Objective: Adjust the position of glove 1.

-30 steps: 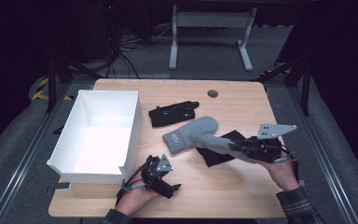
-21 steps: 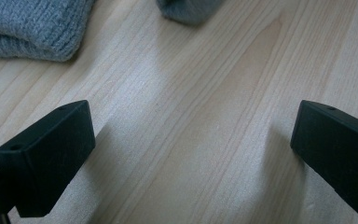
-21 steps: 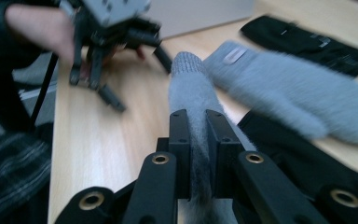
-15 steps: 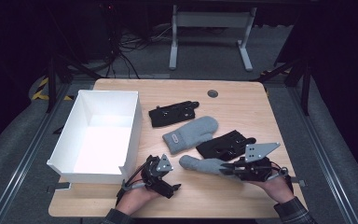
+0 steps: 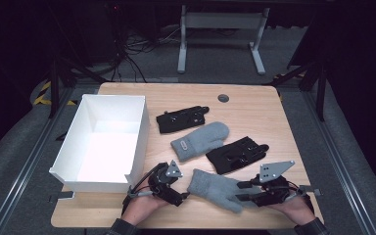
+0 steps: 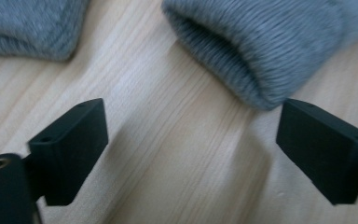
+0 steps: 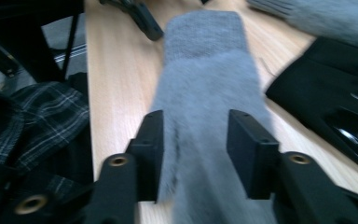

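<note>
- The near grey mitten [image 5: 214, 188] is found flat on the counter [image 5: 254, 105] at its front edge, long axis running left to right — cuff end toward the left gripper [image 5: 176, 196], fingertip end toward the right gripper [image 5: 245, 191].
- In the right gripper view the mitten [image 7: 205, 93] is seen lying lengthwise between the right gripper's [image 7: 196, 149] jaws; the jaws have just been opening, and a gap is judged to stand between each pad and the wool, so no grip is held.
- The left gripper [image 6: 191, 140] is seen with jaws wide apart and empty, though they have just been closing a little; the mitten's ribbed cuff [image 6: 256, 51] lies just ahead, toward one jaw.
- The left gripper is judged nearer the cuff — any coming move turns on that end.
- The second grey mitten [image 5: 199, 141] lies farther back, between two black gloves [image 5: 182, 118] [image 5: 237, 154]; a white box [image 5: 105, 139] stands at the left.
- Against the earlier frames: the near mitten, then carried above the counter by the right gripper, has been set down at the front; the right hand has come lower and nearer the person; the left hand is little changed.
</note>
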A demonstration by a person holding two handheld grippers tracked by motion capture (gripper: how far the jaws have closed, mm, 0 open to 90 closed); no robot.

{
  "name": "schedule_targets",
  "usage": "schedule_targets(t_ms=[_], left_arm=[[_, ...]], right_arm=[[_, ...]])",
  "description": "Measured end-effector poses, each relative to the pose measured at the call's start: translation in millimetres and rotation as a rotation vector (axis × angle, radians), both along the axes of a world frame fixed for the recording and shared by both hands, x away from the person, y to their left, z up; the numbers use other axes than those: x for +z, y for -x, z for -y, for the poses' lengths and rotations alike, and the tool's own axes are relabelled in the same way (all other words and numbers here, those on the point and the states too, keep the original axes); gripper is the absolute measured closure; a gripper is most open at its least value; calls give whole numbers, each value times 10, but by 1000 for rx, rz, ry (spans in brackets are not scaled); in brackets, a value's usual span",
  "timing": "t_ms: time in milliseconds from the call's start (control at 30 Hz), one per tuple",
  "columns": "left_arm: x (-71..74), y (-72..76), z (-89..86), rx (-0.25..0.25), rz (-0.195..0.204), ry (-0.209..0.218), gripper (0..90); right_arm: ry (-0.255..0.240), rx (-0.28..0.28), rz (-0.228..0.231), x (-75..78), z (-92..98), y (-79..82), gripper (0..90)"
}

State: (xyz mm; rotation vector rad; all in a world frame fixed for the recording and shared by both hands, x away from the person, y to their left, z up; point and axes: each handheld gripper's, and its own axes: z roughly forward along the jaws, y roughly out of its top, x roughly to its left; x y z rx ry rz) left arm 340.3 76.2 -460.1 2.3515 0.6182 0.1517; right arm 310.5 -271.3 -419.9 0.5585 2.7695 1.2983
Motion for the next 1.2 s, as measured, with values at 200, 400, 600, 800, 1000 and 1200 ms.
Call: schedule_targets(t_ms=[200,400,600,800,1000,1200], left_arm=[[156,-11,-55,-45,10,75,390],[300,-114,74,-65,14,99,775],[387,-313,341,-84,11,99,882],[303,-471,600,-107,-18,73,895],[225,-424,601,-115,-42,28,895],[209,-338,457,-99,-59,34,873]], right_arm=[[10,-51,-15,-31,194,53,783],[35,-93,-28,-74,322,135,900],[63,-104,-30,-122,398,202,900],[87,-95,-43,-181,386,229,900],[117,-107,-44,-235,375,170,900],[134,-148,-31,-241,331,-1,900]])
